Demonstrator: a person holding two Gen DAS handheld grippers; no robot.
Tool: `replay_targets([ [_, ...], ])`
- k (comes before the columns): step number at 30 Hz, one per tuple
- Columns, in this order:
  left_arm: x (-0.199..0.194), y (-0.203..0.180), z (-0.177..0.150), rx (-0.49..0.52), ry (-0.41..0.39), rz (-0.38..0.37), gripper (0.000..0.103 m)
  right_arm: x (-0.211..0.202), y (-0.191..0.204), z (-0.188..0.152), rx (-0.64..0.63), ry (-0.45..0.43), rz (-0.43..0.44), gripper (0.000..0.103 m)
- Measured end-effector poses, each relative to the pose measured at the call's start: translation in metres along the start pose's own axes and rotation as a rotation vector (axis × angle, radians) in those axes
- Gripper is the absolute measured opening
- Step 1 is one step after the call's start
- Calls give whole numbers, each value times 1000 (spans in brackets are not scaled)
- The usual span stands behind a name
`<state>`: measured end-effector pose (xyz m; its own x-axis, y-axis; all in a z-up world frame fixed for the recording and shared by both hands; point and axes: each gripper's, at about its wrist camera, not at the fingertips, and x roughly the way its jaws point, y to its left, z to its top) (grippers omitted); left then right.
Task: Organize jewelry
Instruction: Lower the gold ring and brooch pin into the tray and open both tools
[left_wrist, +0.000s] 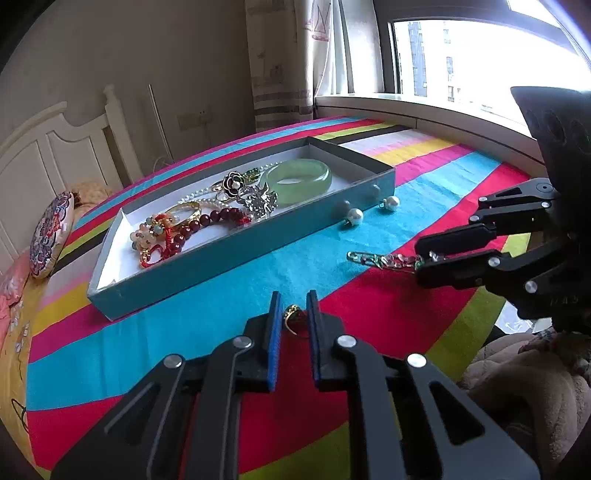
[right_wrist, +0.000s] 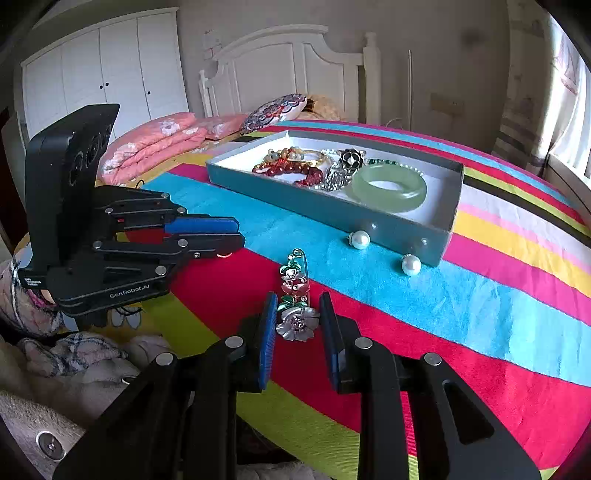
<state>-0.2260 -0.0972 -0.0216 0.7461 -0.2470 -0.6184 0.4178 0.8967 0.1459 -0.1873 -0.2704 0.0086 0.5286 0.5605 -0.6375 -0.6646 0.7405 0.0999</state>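
A teal box on the striped cloth holds a green jade bangle, a red bead bracelet, a black flower ring and other pieces. Two pearl earrings lie beside the box. My left gripper is open, its fingers on either side of a gold ring on the cloth. My right gripper is open around a flower brooch lying flat.
The cloth covers a bed with a white headboard. Pink folded bedding and a patterned cushion lie beyond the box. A window sill runs along the far right. Plush fabric sits at the bed's near edge.
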Motion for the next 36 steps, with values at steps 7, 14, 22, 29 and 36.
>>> replay_targets([
  [7,-6,6,-1,-25,-19,-5,10,-7,3,5,-5,-21,-1,24],
  [14,-22,18,1,-79,-61,-22,10,-15,4,11,-11,-49,-11,24],
  [22,-31,23,7,-91,-86,-11,10,-21,0,17,-2,-72,-32,24],
  [29,-32,32,19,-89,-97,5,10,-18,-5,38,-23,-81,-76,24],
  [36,-32,48,40,-88,-122,25,10,-12,-12,61,-32,-104,-115,24],
])
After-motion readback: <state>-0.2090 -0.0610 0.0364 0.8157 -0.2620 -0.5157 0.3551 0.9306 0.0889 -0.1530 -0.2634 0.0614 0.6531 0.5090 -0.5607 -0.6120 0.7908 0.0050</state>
